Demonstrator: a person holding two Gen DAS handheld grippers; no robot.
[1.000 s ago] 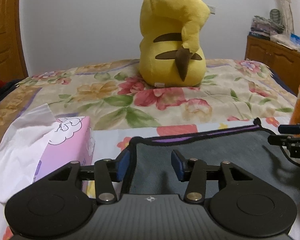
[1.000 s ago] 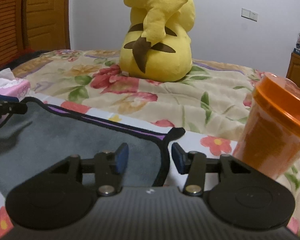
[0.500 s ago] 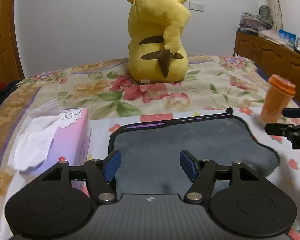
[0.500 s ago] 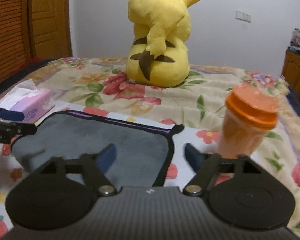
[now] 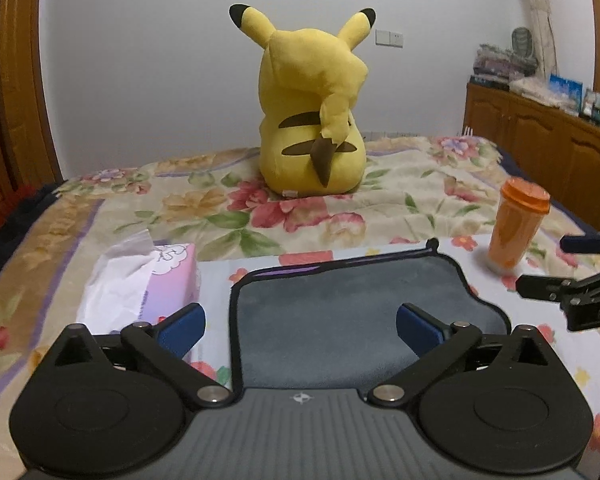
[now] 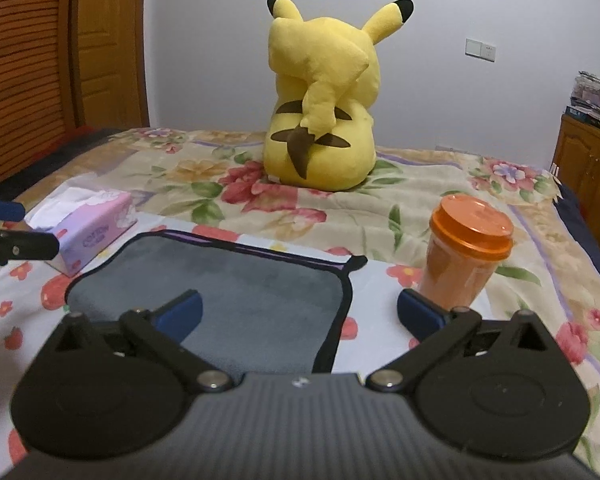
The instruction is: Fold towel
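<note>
Two blue-padded fingers of the left gripper (image 5: 300, 326) stand wide apart in the left wrist view, holding nothing, poised above the near part of the grey towel (image 5: 340, 308). The towel lies flat on the floral bedspread (image 5: 228, 208), its black-trimmed edge showing along the left and far sides. A pink tissue box (image 5: 168, 276) sits just beside the towel's left edge, an orange lidded cup (image 5: 518, 224) stands near its far right corner, and a yellow Pikachu plush (image 5: 312, 120) sits farther back with its back to the camera. The right gripper (image 5: 580, 276) enters from the right edge. In the right wrist view, the right gripper (image 6: 298, 316) is likewise spread wide and empty, its left finger over the towel (image 6: 240, 284) and its right finger in front of the cup (image 6: 466, 252). The tissue box (image 6: 96, 232) lies beyond the towel's left corner, beside the left gripper (image 6: 12, 232).
</note>
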